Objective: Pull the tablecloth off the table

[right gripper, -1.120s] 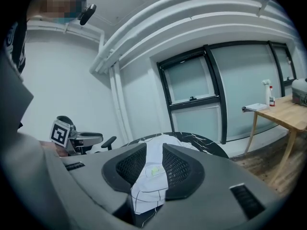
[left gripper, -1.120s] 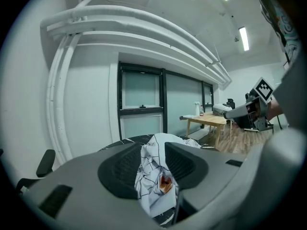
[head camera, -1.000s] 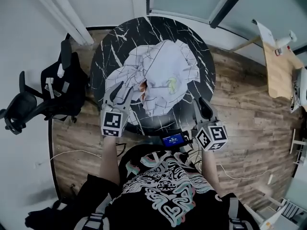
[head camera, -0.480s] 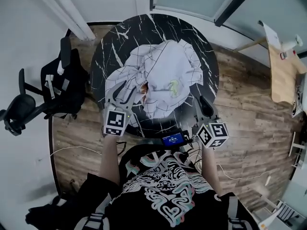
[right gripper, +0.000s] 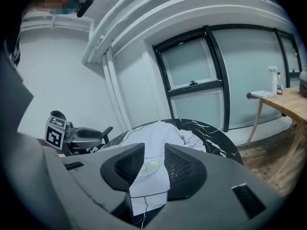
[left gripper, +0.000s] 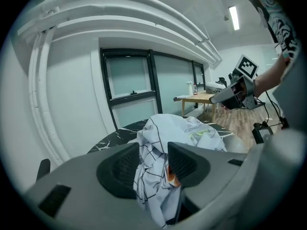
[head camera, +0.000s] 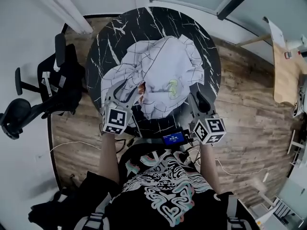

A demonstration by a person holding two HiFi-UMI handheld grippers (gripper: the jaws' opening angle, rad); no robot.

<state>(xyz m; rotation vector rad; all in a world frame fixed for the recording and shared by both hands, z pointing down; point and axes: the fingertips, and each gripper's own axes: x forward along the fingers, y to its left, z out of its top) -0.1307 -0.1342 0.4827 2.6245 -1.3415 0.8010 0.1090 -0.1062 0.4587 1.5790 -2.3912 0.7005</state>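
The left gripper (left gripper: 153,153), jaws just easing wider, pinched a bunched fold of the tablecloth (head camera: 165,63) — its tail hidden below. The right gripper (right gripper: 154,158), also just widening, stood apart over the cloth's near edge — contact unclear. The rest lay crumpled on the table (head camera: 108,37).

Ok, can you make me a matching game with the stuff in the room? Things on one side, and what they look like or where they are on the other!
Things:
1. tablecloth
2. round table
3. office chair
4. wooden desk

What they look like or where they are:
A. black with white veins, like marble
B. white with thin dark lines, crumpled in a heap
C. pale wood, far off to the right by the windows
D. all black, standing to the left of the table

Right pairs: 1-B, 2-A, 3-D, 4-C
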